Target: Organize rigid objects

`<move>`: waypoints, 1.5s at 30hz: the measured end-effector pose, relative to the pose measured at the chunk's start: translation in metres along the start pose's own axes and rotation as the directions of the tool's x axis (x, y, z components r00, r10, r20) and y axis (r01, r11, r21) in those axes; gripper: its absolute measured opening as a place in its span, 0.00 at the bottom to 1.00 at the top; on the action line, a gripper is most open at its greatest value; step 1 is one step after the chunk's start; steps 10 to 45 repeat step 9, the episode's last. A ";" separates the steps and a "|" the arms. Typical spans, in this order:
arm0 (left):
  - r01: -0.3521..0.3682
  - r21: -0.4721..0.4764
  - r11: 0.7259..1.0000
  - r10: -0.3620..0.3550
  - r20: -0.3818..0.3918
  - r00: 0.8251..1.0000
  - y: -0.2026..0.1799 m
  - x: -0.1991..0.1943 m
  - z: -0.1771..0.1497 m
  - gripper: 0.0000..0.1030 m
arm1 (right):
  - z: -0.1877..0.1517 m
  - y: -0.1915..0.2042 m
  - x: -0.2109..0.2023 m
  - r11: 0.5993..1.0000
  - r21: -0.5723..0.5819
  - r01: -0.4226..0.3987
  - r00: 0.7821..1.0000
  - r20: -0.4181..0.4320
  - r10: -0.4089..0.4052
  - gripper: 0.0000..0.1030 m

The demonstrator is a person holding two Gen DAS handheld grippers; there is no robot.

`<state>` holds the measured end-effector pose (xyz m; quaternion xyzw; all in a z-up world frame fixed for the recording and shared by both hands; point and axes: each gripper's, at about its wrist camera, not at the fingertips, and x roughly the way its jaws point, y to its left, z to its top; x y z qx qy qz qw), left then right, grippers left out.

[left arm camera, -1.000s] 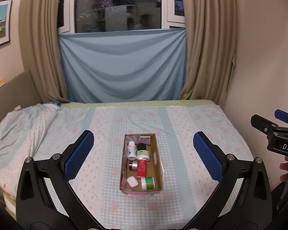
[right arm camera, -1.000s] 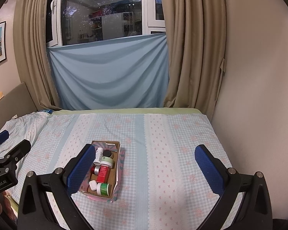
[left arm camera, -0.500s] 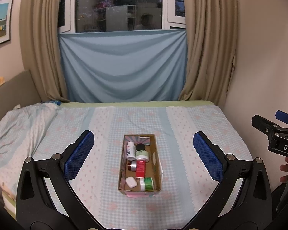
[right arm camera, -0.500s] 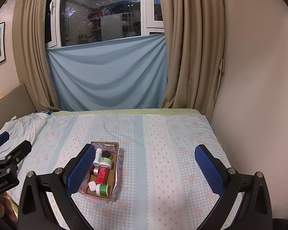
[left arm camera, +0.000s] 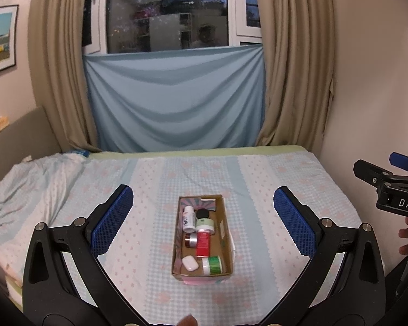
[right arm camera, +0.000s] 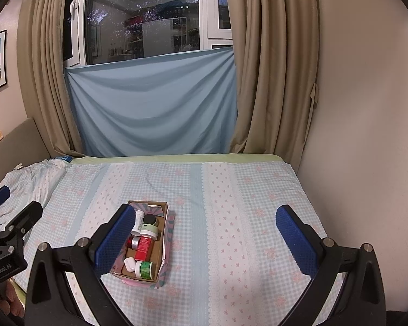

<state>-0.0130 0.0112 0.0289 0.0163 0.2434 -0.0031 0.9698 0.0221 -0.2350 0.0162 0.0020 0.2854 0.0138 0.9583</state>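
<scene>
A small cardboard box (left arm camera: 227, 244) lies on the bed (left arm camera: 155, 184), also seen in the right wrist view (right arm camera: 163, 233). It holds a white bottle (left arm camera: 188, 218), a black-lidded jar (left arm camera: 203, 213), a pale green jar (left arm camera: 204, 225), a red box (left arm camera: 203, 243), a white earbud case (left arm camera: 189, 263) and a green-lidded jar (left arm camera: 212, 265). My left gripper (left arm camera: 203, 228) is open and empty, held back above the box. My right gripper (right arm camera: 204, 240) is open and empty, to the right of the box.
The bed fills the floor between a padded headboard (left arm camera: 19, 133) on the left and a wall (right arm camera: 367, 135) on the right. A crumpled quilt (left arm camera: 27, 187) lies at the left. Curtains and a blue cloth (left arm camera: 174, 100) hang behind.
Both grippers have drawn slightly back and up from the box, which looks a little smaller and lower. The objects in the box have not moved.
</scene>
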 end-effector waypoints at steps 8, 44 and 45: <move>0.010 0.016 1.000 -0.011 0.057 0.998 -0.007 -0.005 0.000 1.00 | 0.000 -0.001 0.001 1.000 -0.001 -0.001 1.000 -0.001 0.001 1.00; 0.012 0.018 1.000 -0.013 0.057 0.998 -0.007 -0.004 0.000 1.00 | 0.000 -0.001 0.001 1.000 -0.001 0.000 1.000 -0.001 0.000 1.00; 0.012 0.018 1.000 -0.013 0.057 0.998 -0.007 -0.004 0.000 1.00 | 0.000 -0.001 0.001 1.000 -0.001 0.000 1.000 -0.001 0.000 1.00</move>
